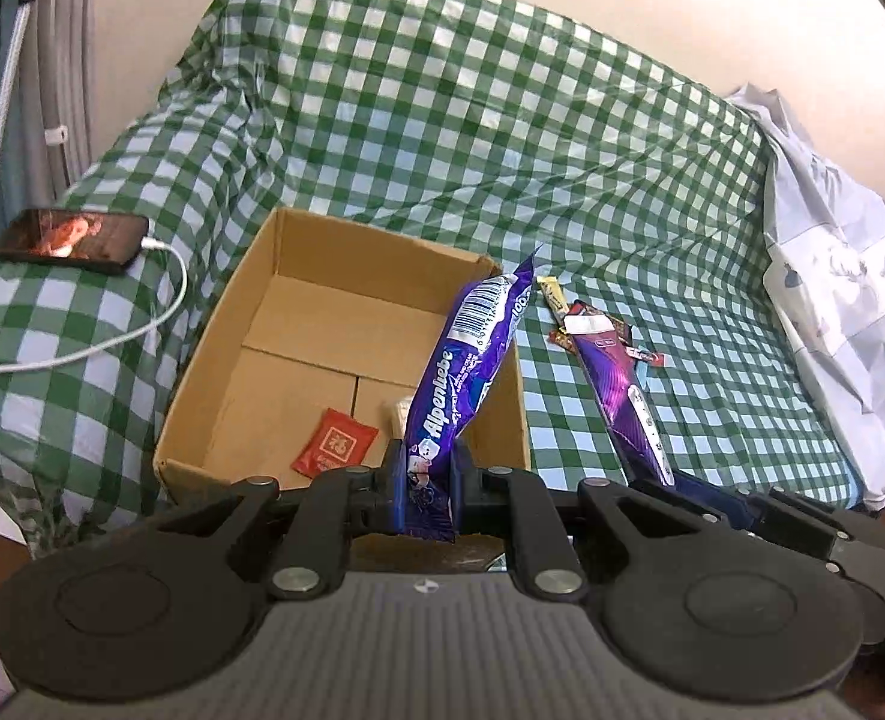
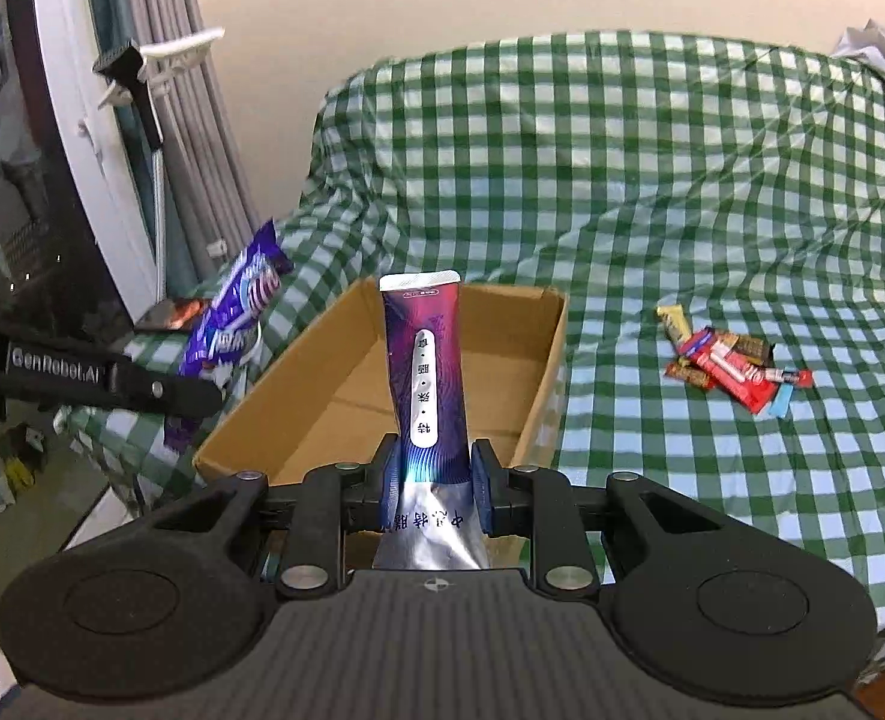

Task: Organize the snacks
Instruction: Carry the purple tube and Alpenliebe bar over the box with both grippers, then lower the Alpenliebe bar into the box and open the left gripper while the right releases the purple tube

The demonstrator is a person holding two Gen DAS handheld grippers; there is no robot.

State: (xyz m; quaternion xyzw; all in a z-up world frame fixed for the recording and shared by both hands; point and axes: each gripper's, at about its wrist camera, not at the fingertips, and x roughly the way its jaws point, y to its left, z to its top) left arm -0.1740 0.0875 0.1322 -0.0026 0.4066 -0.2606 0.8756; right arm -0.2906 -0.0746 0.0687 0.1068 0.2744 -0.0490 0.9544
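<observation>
My left gripper [image 1: 430, 471] is shut on the lower end of a purple Alpenliebe candy pack [image 1: 472, 348], which stands up over the near right corner of an open cardboard box [image 1: 232, 348]. On the box floor lie a red sachet [image 1: 334, 449] and a pale wrapper [image 1: 397, 414], partly hidden by the pack. My right gripper [image 2: 436, 483] is shut on a purple-magenta pouch [image 2: 424, 372], held upright above the box's [image 2: 502, 306] near edge. That pouch [image 1: 619, 396] also shows to the right in the left wrist view. A pile of small snacks [image 2: 730, 366] lies on the checked cloth right of the box.
A green-and-white checked cloth [image 1: 502, 150] covers the surface. A phone [image 1: 70, 240] with a white cable [image 1: 160, 312] lies left of the box. A white plastic bag [image 1: 832, 300] sits at the right edge. A wall, curtains and a window frame [image 2: 82, 150] stand behind and to the left.
</observation>
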